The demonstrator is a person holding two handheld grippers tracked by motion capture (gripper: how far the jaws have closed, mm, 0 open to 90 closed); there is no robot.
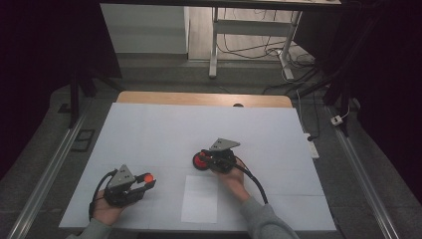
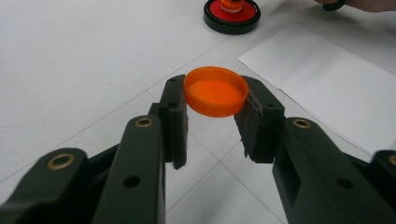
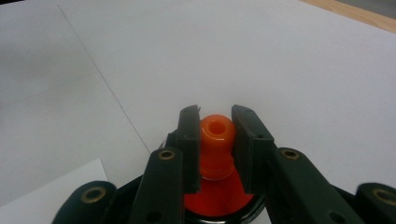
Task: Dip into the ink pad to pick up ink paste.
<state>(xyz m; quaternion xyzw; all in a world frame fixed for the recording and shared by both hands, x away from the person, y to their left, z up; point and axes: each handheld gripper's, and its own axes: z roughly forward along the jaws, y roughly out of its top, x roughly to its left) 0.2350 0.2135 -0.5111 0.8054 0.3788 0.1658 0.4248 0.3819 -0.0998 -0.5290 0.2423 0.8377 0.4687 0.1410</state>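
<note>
At the near left corner of the white-covered desk (image 1: 149, 129), my left tool (image 2: 215, 112) grips a small orange cap (image 2: 215, 91) by its rim, jaws closed on either side of it and the cap lifted clear of the surface. The cap is a shallow, smooth, round piece of bright orange plastic with a raised lip, its hollow side facing the camera in the left gripper view; no brand, label or lettering can be read on it.

Toward the middle of the desk, nearer its right edge than its left, my right tool (image 3: 215, 149) is clamped on the orange neck (image 3: 216, 140) of a squat round container (image 1: 201, 160). The neck is a short, rounded spout with an open hole at its top, standing upright between the two black pads, which press on it from both sides. Below it spreads a red disc-shaped body ringed by a black rim, resting flat on the desk. Nothing is printed on any part that shows.

A loose sheet of white paper (image 1: 200, 198) lies flat near the front edge, between my two hands and just beside the container. In the high view the cap and the container sit well apart, the cap in front and to the left.
</note>
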